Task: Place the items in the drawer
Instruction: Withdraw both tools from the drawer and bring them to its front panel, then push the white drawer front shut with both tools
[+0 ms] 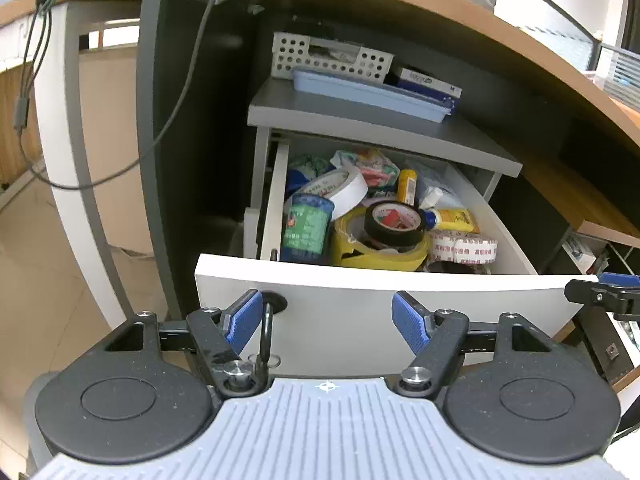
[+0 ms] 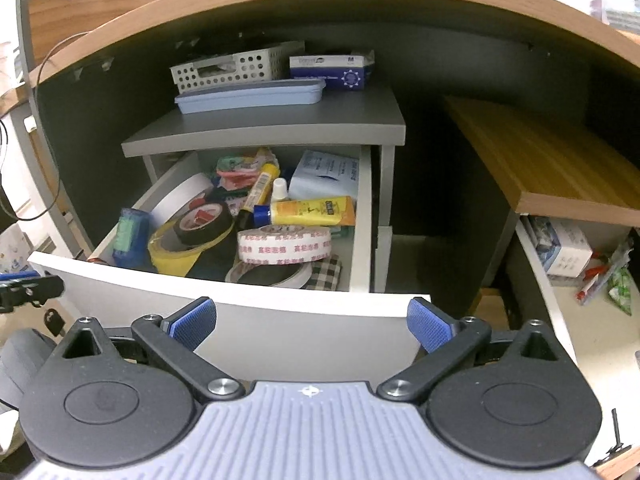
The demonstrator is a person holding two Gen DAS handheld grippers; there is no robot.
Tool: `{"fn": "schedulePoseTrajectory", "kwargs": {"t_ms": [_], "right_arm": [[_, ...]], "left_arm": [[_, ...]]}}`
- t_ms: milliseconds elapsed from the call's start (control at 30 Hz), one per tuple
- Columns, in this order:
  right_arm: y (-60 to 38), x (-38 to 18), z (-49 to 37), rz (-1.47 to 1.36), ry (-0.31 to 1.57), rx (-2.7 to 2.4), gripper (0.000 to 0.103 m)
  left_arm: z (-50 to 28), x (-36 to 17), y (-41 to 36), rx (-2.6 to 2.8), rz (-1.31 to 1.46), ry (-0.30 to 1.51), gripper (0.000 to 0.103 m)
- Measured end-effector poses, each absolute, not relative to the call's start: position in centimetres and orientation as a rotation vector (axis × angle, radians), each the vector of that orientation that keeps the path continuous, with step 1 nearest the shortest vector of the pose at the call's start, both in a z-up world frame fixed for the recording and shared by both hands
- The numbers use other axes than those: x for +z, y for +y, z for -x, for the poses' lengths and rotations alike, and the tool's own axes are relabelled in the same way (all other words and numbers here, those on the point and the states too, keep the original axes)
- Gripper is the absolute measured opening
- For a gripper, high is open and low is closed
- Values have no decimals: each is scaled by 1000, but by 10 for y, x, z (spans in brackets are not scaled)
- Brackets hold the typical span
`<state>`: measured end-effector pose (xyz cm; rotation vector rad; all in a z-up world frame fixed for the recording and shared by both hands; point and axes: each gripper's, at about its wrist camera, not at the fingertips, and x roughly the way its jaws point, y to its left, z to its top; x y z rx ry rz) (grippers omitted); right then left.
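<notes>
Before the drawer point(image 1: 360, 304) front, both grippers, left point(image 1: 328, 320) and right point(image 2: 312, 320), hang agape and empty, apparently ready to push it shut.

Tiled floor point(image 1: 52, 280) under wooden desk point(image 1: 440, 4)

Both wrist views face the open drawer point(image 1: 384, 280) closely — left, right.

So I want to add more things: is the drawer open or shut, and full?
Open: the drawer is pulled out from the cabinet. Nearly full: tape rolls and a yellow tube crowd it.
</notes>
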<state>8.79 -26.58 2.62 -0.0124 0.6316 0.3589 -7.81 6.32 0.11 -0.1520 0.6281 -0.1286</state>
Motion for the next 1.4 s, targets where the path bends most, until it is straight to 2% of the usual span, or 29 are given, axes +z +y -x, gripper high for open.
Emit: {"fn": "schedulePoseTrajectory", "kwargs": {"t_ms": [467, 1400], "right_arm": [[-257, 13, -97, -23, 699, 364, 103], [-250, 7, -107, -1, 676, 362, 103]], "left_arm": [[66, -7, 65, -110, 117, 642, 73], [32, -11, 58, -88, 143, 647, 73]]}}
